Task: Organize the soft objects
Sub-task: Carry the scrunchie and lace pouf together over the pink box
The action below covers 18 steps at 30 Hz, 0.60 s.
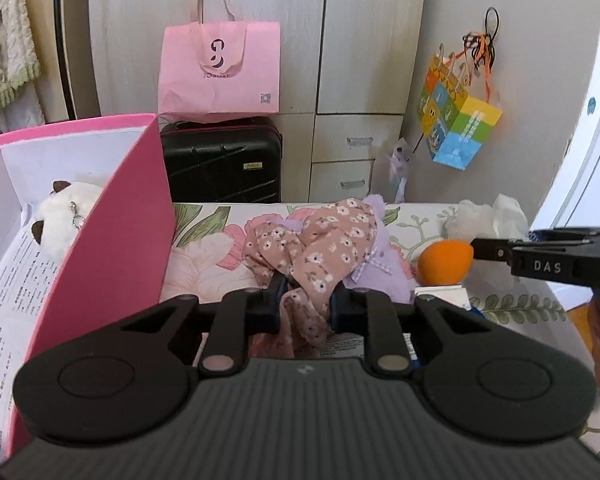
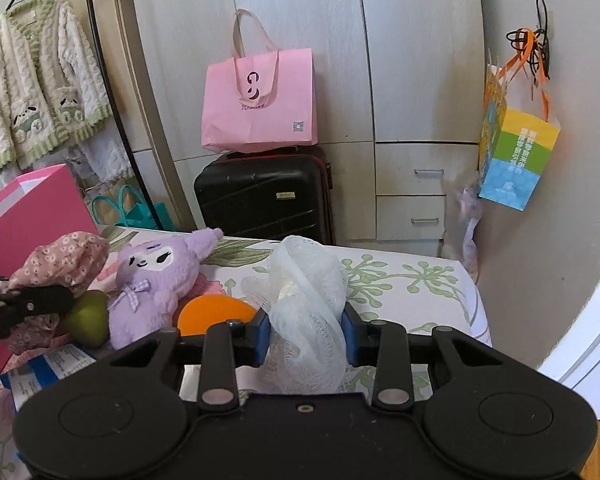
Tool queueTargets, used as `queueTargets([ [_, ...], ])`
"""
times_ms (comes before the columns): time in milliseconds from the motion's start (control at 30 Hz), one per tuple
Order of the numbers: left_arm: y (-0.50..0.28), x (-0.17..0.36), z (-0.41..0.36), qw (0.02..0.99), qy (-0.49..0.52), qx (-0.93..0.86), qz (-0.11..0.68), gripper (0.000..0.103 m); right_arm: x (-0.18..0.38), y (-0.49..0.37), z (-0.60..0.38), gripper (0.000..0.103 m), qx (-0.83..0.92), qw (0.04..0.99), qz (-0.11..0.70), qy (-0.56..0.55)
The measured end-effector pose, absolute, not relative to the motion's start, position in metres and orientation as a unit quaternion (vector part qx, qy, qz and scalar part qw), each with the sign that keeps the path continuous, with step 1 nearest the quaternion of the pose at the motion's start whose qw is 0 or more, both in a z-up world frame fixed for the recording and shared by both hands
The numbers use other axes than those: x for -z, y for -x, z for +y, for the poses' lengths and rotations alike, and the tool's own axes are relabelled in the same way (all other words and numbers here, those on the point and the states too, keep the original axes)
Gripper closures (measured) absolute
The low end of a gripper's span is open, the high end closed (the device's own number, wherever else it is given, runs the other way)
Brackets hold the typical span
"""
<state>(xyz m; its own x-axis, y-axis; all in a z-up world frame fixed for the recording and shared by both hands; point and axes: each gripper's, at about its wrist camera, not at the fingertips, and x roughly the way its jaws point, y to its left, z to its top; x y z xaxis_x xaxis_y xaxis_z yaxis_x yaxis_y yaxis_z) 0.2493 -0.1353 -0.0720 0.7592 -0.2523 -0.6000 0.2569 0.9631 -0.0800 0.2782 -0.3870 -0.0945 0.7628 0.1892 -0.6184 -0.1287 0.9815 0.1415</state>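
Floral bedding (image 2: 420,280) carries the soft things before a wardrobe. Left tongs (image 1: 306,300) are clenched on the floral pink cloth (image 1: 320,248), beside the purple plush (image 2: 152,280) and pink box (image 1: 112,216). Right tongs (image 2: 306,334) are clenched on the white mesh bath pouf (image 2: 304,300), near the orange sponge (image 2: 212,312).

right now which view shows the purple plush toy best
The right wrist view: the purple plush toy lies in the open on the bed, face, ear and gingham bow all clear. In the left wrist view it is mostly hidden behind the floral cloth that the left gripper holds; only purple edges and the bow show.
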Motion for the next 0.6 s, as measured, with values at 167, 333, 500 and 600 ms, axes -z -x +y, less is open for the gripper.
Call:
queueTargets([
  [167,-0.241,0.067,-0.132,0.947,0.005,0.12,0.297,0.084,0.093,-0.272,-0.39,0.063,-0.066,0.942,0.326,-0.049],
  [333,-0.236,0.061,-0.128,0.949,0.022,0.117,0.292,0.084,0.089,-0.27,-0.391,0.063,-0.035,0.948,0.315,-0.035],
  [500,-0.226,0.053,-0.123,0.951,0.027,0.122,0.282,0.084,0.084,-0.265,-0.39,0.063,-0.035,0.949,0.312,-0.041],
  [600,-0.218,0.048,-0.118,0.952,0.032,0.128,0.277,0.084,0.082,-0.26,-0.389,0.063,-0.029,0.95,0.309,-0.042],
])
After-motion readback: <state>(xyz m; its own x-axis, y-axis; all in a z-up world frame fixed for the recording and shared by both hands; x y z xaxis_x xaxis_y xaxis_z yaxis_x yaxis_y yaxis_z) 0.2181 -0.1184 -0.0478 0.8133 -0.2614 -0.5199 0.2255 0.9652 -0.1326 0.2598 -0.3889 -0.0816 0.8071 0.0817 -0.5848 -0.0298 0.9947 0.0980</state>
